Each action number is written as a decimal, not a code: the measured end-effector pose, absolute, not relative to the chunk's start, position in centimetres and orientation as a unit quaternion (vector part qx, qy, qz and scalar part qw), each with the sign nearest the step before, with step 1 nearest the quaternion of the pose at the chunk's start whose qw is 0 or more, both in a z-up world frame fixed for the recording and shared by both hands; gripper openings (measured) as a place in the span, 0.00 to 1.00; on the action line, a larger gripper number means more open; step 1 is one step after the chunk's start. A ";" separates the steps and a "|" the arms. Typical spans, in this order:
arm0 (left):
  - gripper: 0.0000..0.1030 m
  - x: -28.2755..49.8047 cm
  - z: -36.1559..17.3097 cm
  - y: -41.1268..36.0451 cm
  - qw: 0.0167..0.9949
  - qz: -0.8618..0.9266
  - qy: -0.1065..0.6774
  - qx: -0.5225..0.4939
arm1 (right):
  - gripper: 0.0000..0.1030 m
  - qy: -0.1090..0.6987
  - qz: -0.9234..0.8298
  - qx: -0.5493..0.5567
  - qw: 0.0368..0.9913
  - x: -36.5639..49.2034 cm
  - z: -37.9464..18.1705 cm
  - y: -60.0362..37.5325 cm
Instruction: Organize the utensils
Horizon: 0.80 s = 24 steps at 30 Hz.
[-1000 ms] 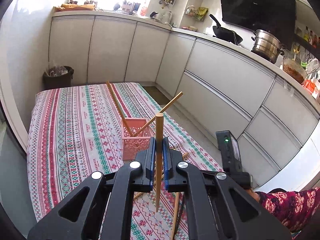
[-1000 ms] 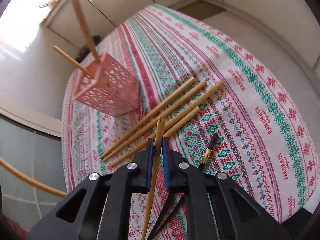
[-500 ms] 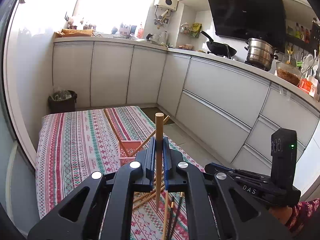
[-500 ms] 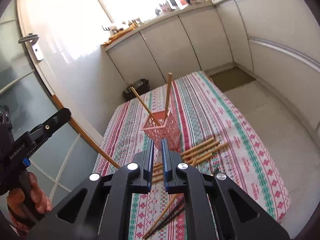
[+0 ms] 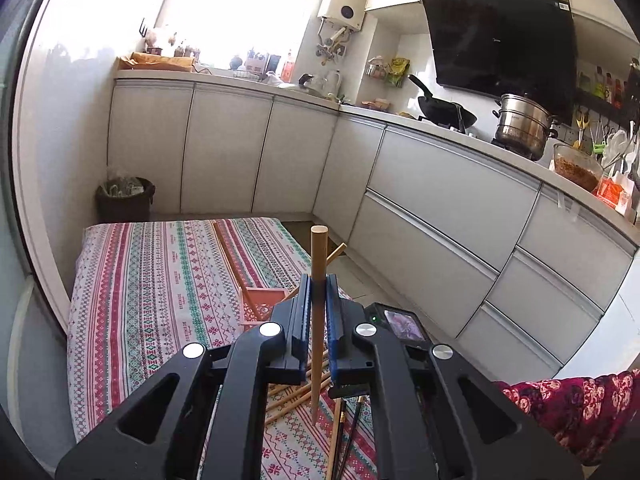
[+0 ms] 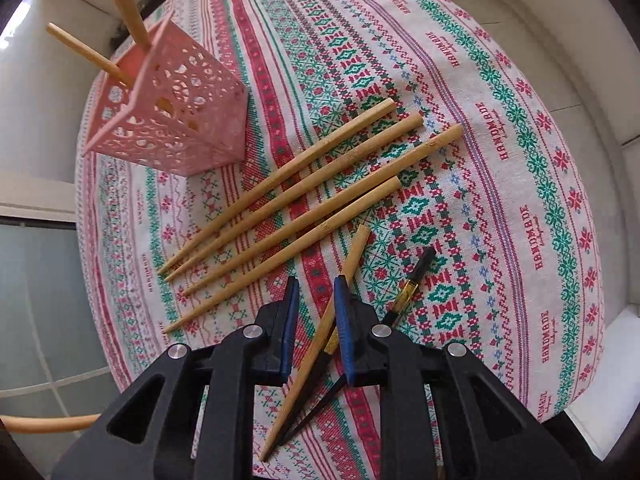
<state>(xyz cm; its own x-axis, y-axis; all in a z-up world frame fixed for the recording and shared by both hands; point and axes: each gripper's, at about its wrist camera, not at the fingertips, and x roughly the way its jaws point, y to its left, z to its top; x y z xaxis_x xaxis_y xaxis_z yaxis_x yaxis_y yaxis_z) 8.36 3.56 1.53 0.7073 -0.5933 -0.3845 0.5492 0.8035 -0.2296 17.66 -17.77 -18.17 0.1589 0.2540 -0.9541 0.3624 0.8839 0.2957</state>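
The counter [image 6: 500,128] fills most of the right wrist view under a red, green and white patterned cloth, its far edge curving along the upper right against pale floor. In the left wrist view, white kitchen cabinets [image 5: 440,200] stand beyond it, with bare floor between.

The pink holder [image 6: 172,120], a perforated box, sits at upper left of the right wrist view with two bamboo chopsticks [image 6: 120,0] leaning out of it. Just below and right of it lie four loose bamboo chopsticks [image 6: 304,184], side by side and slanted. The cloth to their right is open.

The right gripper [image 6: 316,312] points steeply down at lower centre. Its jaws are opening, with a fifth bamboo chopstick [image 6: 320,340] lying between them against the right pad. A second ago they were clamped on it. A black chopstick [image 6: 408,284] with a gold band crosses beneath, possibly one of a pair.

The left gripper [image 5: 318,312] holds one bamboo stick [image 5: 319,264] upright, jaws clamped on it as before, now raised higher above the holder.
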 end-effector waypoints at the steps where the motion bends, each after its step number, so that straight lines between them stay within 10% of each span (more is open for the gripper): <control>1: 0.06 8.5 1.5 3.8 0.923 -0.309 0.226 -0.052 | 0.19 0.646 -0.039 0.237 0.724 17.5 -18.6 -17.8; 13: 0.06 8.4 1.9 4.9 0.925 -0.303 0.222 -0.066 | 0.22 0.650 -0.089 0.231 0.719 19.2 -20.2 -18.7; 24: 0.06 8.2 2.1 5.8 0.932 -0.285 0.215 -0.069 | 0.09 0.477 -0.027 0.233 0.847 13.4 -14.8 -16.4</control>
<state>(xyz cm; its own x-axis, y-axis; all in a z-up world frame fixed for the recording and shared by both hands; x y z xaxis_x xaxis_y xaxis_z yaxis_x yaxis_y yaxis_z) 8.20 5.76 2.09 0.7456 -0.5599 -0.3613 0.5007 0.8285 -0.2507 13.40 -16.42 -14.84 0.5426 0.1767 -0.8212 0.2692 0.8895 0.3693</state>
